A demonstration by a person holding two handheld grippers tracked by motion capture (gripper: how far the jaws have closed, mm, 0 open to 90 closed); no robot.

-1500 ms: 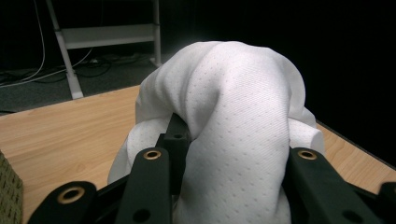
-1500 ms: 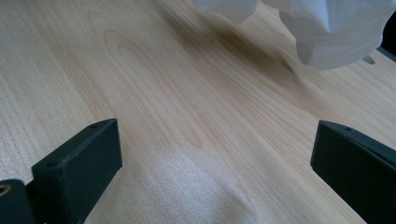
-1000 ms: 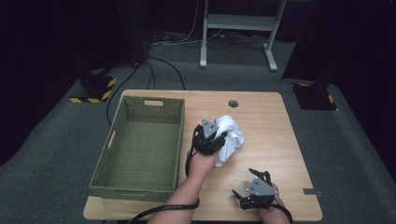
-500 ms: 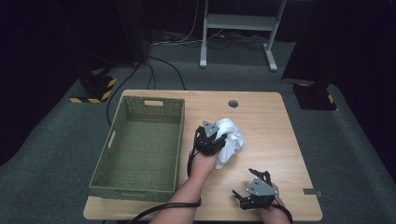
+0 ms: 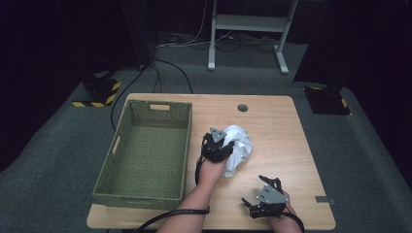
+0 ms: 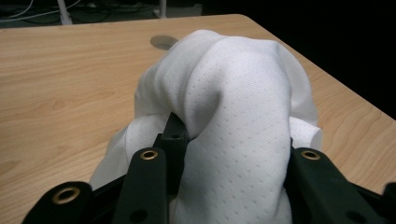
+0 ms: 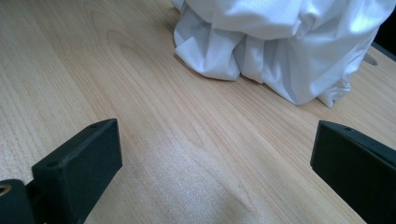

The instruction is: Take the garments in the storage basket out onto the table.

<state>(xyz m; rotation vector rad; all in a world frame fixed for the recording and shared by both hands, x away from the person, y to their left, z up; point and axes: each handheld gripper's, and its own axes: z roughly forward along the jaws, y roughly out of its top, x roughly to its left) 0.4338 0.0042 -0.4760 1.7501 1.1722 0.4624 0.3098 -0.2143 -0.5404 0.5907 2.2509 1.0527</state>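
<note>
A crumpled white cloth (image 5: 241, 145) lies bunched on the wooden table (image 5: 277, 121), just right of the basket. My left gripper (image 5: 217, 145) is at its left side, shut on a thick fold of it. In the left gripper view the cloth (image 6: 233, 102) bulges up between the black fingers (image 6: 173, 137) of the left gripper (image 6: 233, 154) and hides their tips. My right gripper (image 5: 258, 193) rests near the table's front edge, open with nothing in it. In the right gripper view the right gripper (image 7: 212, 158) faces the cloth (image 7: 280, 42) across bare wood.
A green woven basket (image 5: 145, 200) stands on the left half of the table, with nothing inside. A round cable hole (image 5: 242, 108) sits near the far edge. Beyond the table are dark carpet, cables and a white stand (image 5: 248, 29).
The left gripper has sunk slightly with the cloth in it, and the cloth has settled lower on the table. The right gripper has kept still.
</note>
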